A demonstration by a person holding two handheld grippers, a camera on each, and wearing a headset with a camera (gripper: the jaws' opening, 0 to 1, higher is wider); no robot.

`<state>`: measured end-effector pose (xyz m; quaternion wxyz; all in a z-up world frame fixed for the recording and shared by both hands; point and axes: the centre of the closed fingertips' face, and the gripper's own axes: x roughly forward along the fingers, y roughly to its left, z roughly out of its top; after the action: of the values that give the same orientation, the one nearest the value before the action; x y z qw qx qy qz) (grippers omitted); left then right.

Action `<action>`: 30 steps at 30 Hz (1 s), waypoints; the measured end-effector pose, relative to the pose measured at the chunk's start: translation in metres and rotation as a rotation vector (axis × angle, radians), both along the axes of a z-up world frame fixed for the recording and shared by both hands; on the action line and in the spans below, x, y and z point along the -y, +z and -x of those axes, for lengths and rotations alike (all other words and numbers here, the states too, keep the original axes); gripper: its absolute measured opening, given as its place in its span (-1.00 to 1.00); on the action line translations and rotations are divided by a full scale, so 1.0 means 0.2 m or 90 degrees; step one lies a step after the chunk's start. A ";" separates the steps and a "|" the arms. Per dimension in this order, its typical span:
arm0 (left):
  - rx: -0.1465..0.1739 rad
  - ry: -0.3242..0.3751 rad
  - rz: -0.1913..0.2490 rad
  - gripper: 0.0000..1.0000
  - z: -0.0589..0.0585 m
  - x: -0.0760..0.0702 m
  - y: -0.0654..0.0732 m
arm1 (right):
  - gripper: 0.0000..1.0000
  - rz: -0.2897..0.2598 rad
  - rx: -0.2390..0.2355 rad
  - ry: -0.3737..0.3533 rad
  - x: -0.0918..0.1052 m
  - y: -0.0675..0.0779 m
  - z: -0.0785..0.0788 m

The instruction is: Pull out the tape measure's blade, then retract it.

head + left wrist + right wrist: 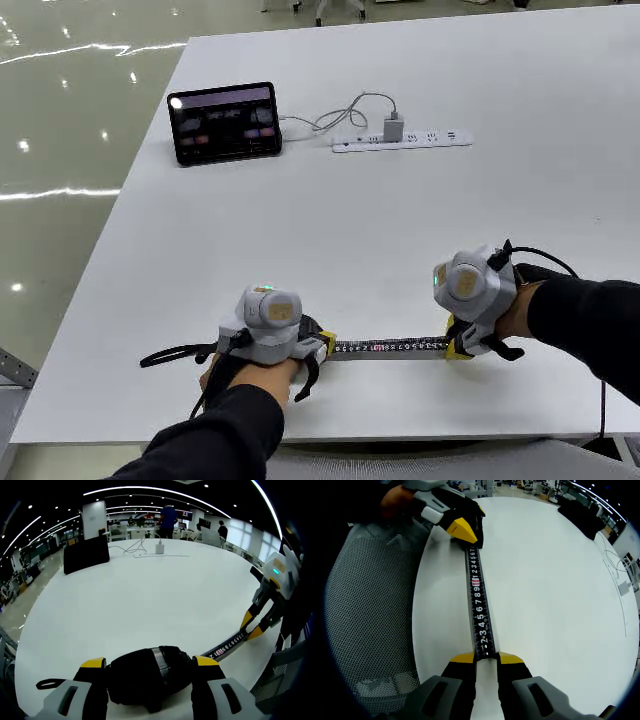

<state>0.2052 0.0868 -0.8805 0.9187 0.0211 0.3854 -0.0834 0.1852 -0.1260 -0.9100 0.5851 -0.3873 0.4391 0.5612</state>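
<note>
Black and rounded, the tape measure's case (150,680) sits clamped between the yellow-tipped jaws of your left gripper (150,662), which press snug against its two sides. From that gripper the blade (478,605) runs flat along the white table (545,580) straight to your right gripper (486,658), whose jaws are nearly together and pinch the blade's free end at their tips. Well beyond both grippers lie a tablet (224,122) and a power strip (400,140).
</note>
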 end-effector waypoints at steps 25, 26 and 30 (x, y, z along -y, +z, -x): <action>-0.002 0.002 -0.001 0.27 0.00 0.00 0.00 | -0.78 -0.013 0.006 -0.001 -0.05 0.00 0.00; -0.002 0.002 -0.001 0.27 0.00 0.00 0.00 | -0.78 -0.014 0.006 -0.001 -0.05 0.00 0.00; -0.004 0.003 -0.001 0.27 0.00 0.00 0.00 | -0.78 -0.014 0.005 0.001 -0.06 0.00 0.00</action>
<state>0.2046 0.0871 -0.8802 0.9176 0.0205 0.3887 -0.0808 0.1852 -0.1135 -0.9095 0.5906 -0.3835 0.4298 0.5651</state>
